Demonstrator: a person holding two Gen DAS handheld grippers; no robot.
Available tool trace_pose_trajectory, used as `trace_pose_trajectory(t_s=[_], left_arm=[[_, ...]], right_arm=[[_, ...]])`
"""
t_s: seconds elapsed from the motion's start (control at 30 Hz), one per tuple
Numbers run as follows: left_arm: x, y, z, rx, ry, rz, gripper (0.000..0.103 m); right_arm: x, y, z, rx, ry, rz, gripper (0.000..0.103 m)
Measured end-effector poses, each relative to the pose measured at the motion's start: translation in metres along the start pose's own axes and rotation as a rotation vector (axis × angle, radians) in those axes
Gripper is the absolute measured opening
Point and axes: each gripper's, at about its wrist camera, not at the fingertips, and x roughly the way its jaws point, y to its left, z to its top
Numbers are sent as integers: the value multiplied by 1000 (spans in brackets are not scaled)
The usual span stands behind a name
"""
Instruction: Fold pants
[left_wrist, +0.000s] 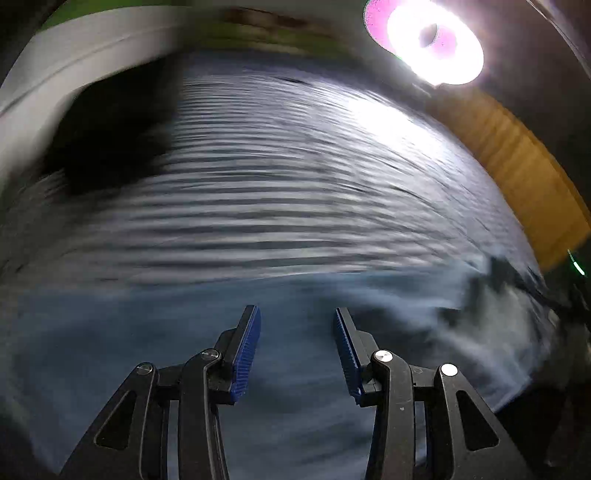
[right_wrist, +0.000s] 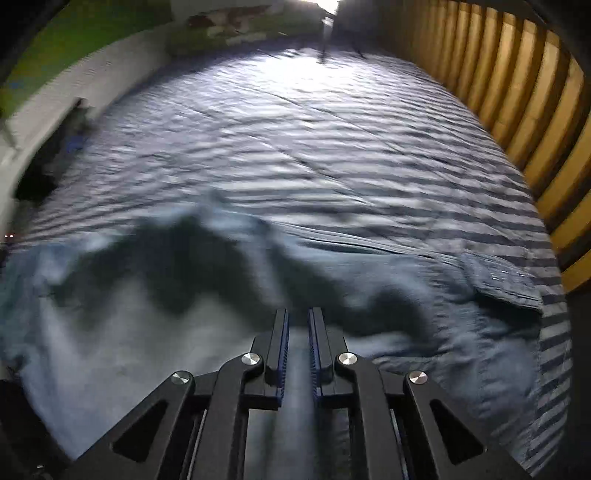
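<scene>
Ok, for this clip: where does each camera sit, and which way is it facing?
Left wrist: on the left tool, aimed down at the blue pants on the striped bedsheet; fingers apart, nothing between; heavily blurred.
Right wrist: on the right tool, aimed down at the pants; fingers nearly closed.
Shared: pants, bedsheet, slatted wooden headboard.

Pale blue pants (right_wrist: 258, 332) lie near — on a grey-and-white striped sheet (right_wrist: 332, 147); ochre slatted wall (right_wrist: 517, 92) right.
</scene>
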Motion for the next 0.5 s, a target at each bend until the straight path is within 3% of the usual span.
trace_pose_trajectory(t_s=[0.07,0.17,0.23,0.37,0.5], left_arm=[[-28,59,-15,-82,-58,114,45],[-66,153,-40,-242,-98,206,55],[-80,196,-53,-294,-102,244,59],[-95,278,-87,-420,-101,217,63],[-82,307,-99,-432,-67,172,63]], right_arm=[[-14,27,0,-34,-22,37,12],[-28,74,-5,-95,-46,122,13],[-29,102,-11,-131,-40,162,14],[-23,158,-22,-198,9,190,15],[-22,200,-23,-257,40,193,15]])
